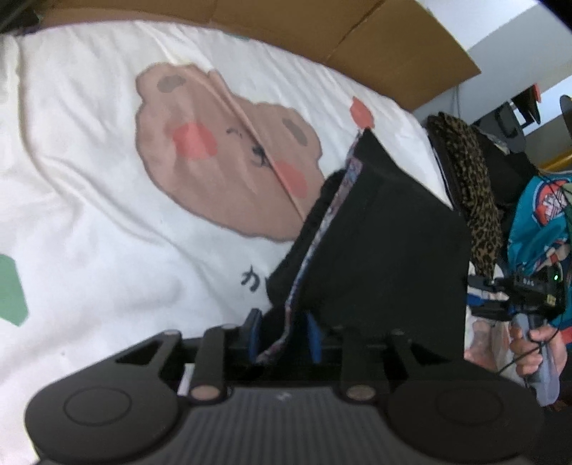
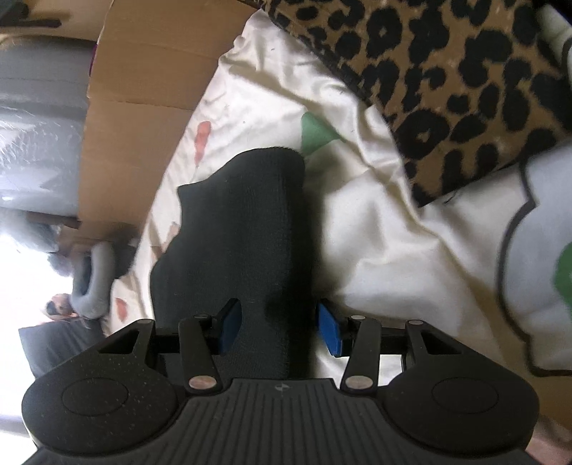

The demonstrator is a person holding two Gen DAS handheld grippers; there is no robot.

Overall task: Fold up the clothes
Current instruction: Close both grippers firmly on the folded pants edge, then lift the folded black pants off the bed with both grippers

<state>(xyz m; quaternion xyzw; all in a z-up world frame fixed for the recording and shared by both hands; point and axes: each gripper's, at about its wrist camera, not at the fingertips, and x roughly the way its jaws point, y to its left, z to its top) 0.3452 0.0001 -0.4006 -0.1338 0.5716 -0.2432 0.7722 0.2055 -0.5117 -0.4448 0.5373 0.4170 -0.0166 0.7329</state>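
Note:
A black garment with a patterned band along one edge stands raised over the white bear-print sheet. My left gripper is open. The band hangs loosely between its blue pads, with a gap on each side. In the right wrist view the black garment is a knit fold lying on the sheet. It runs between the blue pads of my right gripper, whose inner faces both show uncovered. A hand holds the right gripper at the far right.
A leopard-print garment lies at the sheet's far right edge, also seen as leopard cloth. Cardboard borders the bed behind. A pale printed garment lies at right, teal clothing beyond, and grey bundles at left.

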